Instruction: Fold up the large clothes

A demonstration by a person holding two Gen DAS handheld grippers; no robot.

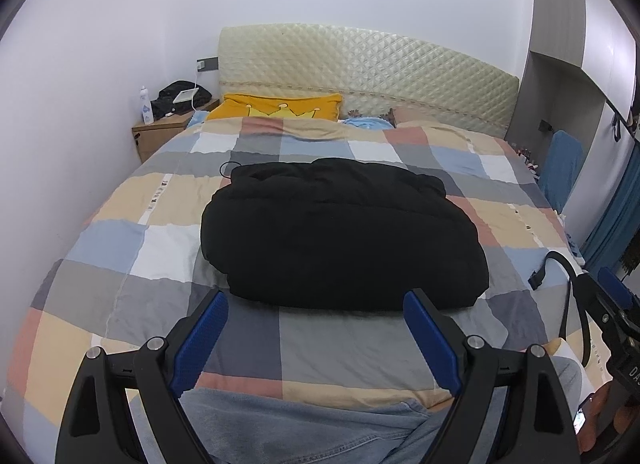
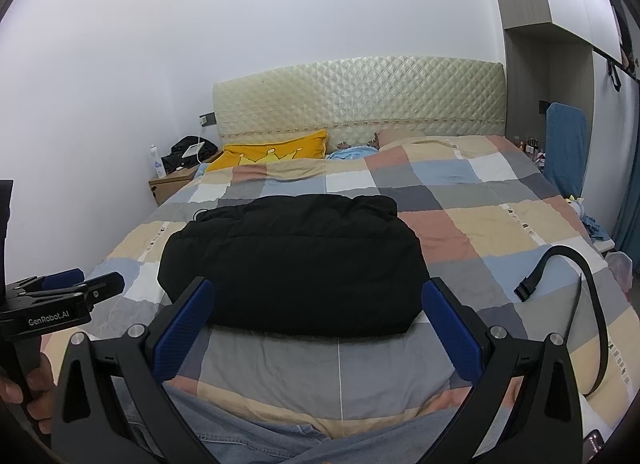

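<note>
A black puffy garment [image 1: 340, 236] lies folded into a thick bundle in the middle of the checkered bed cover [image 1: 132, 248]. It also shows in the right wrist view [image 2: 292, 264]. My left gripper [image 1: 316, 300] is open and empty, held just short of the bundle's near edge. My right gripper [image 2: 318, 288] is open and empty, its blue pads either side of the bundle's near edge. The right gripper shows at the left view's right edge [image 1: 612, 304]. The left gripper shows at the right view's left edge [image 2: 68, 292].
A black strap with a buckle [image 2: 568, 276] lies on the bed at the right. A yellow pillow [image 2: 272, 151] and a quilted headboard [image 2: 360, 95] are at the far end. A wooden nightstand [image 2: 172, 179] with a bottle stands far left. A blue chair [image 2: 564, 143] stands at the right.
</note>
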